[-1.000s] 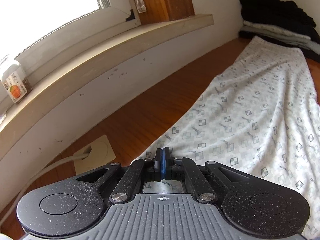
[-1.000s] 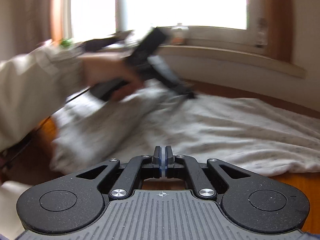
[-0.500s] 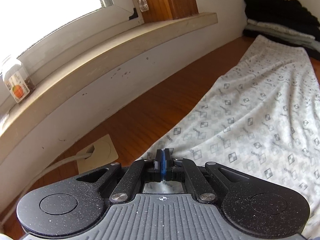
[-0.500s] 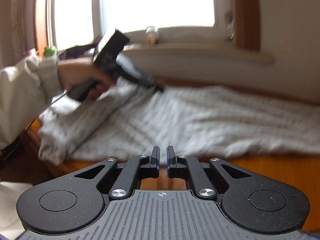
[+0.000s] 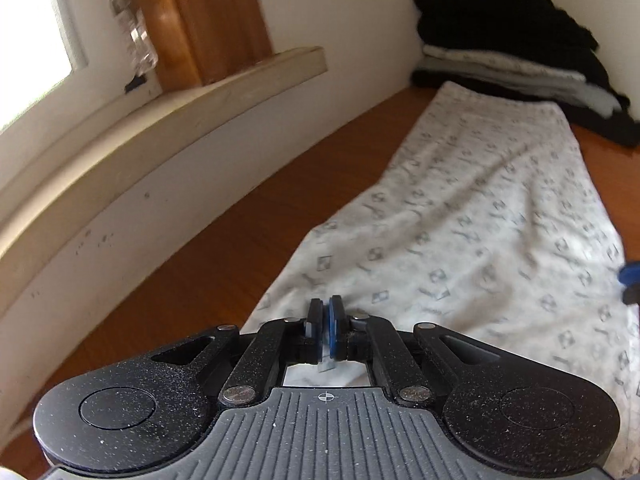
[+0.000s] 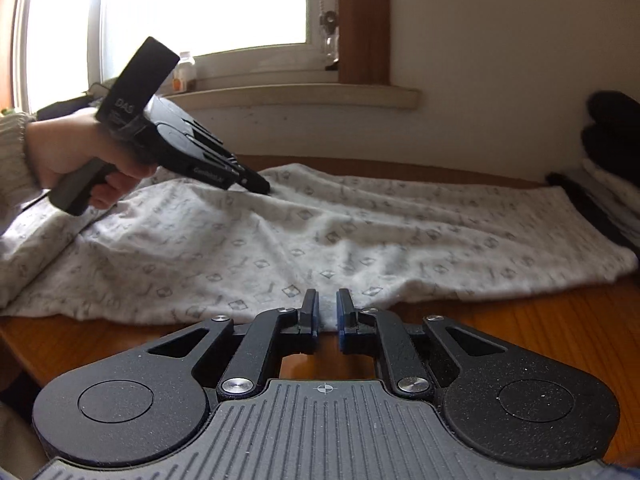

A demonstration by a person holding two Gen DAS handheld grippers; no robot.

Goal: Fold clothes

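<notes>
Patterned garment flat on table, unfolded; left tongs clenched on far edge; right tongs opening, empty, at near edge; folded stack beyond

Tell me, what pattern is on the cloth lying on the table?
The cloth is white with small grey squares and marks; the left wrist view shows it best.
</notes>
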